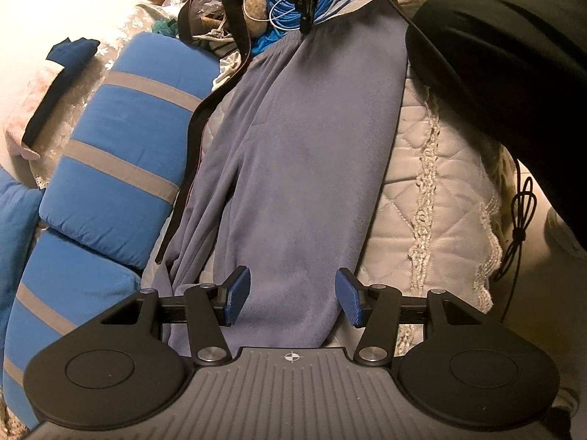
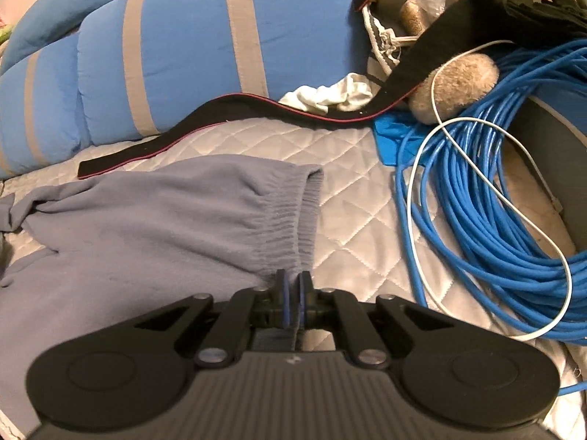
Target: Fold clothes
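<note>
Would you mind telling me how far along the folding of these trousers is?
Done: the grey trousers lie lengthwise on the quilt, apparently one leg over the other. In hand: the right gripper pinches the waistband; the left gripper is open at the leg end. Left: folding end to end.

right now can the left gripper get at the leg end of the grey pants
Probably yes. The left gripper is open, its fingers straddling the leg end of the grey pants, which lie flat on the quilted bedspread with nothing on top. The right gripper pinches the waistband at the far end.
</note>
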